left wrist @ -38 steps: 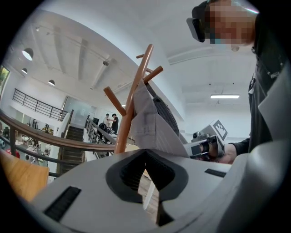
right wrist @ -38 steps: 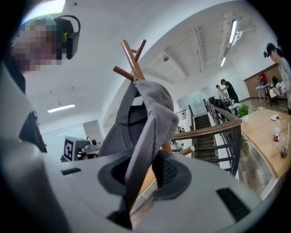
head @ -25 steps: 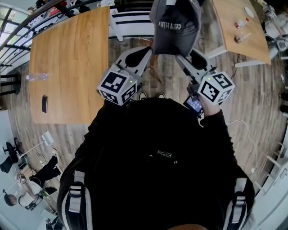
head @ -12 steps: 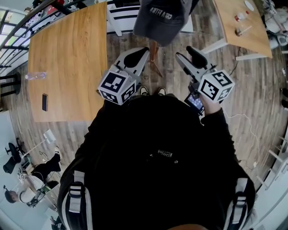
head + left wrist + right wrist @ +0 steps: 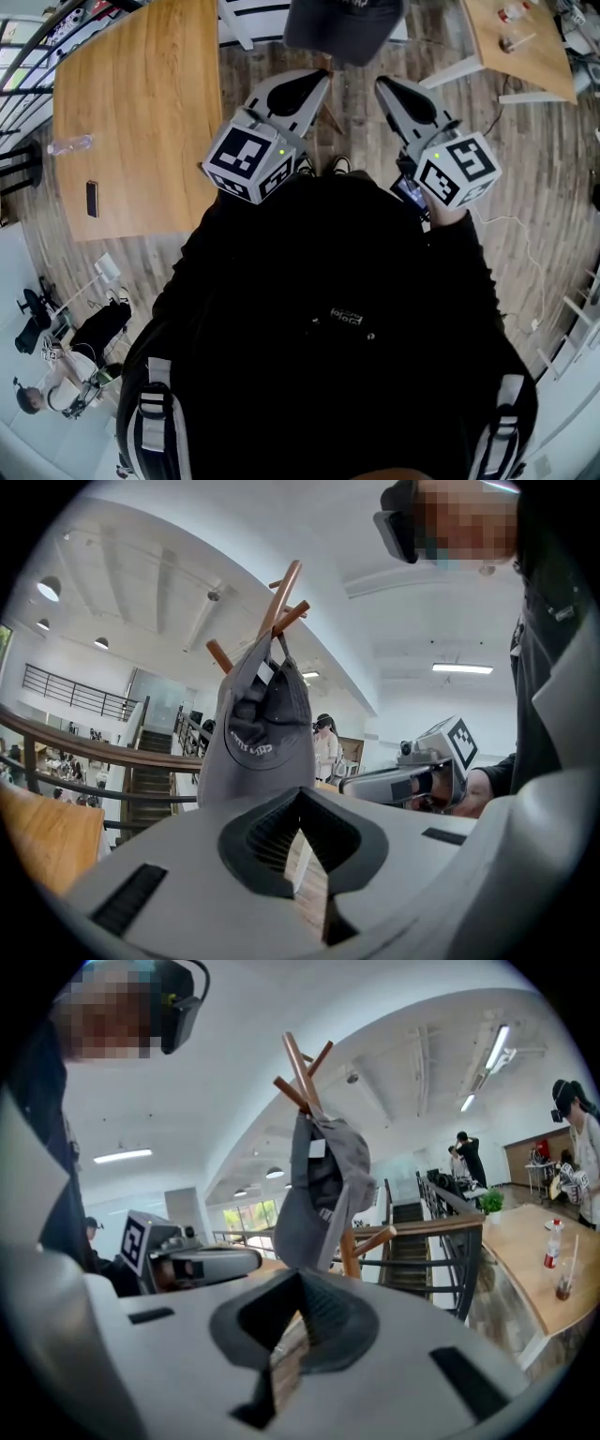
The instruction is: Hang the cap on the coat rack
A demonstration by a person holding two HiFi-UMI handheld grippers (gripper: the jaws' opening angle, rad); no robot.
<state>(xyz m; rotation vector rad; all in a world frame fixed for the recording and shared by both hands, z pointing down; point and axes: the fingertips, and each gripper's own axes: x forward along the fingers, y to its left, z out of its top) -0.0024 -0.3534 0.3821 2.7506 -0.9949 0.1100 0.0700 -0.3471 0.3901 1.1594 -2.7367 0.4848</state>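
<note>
We see the cap (image 5: 255, 726) hanging from an upper peg of the coat rack (image 5: 284, 591), in front of both tools and touching neither. Our left gripper (image 5: 300, 792) is clenched on nothing, its jaws meeting at the tips. Our right gripper (image 5: 298, 1275) has just closed its jaws, and nothing sits between them either. From the head view the cap shows at the top edge, with both gripper tips just below it but apart from it. The hanging looks done to us. Here is what we think could undo it: the cap seems to hang by its back opening over a slanted peg, with the crown drooping to one side. A brush from either closed tip as we pull away might lift or swing it off, and a knock on the post could shake it loose
</note>
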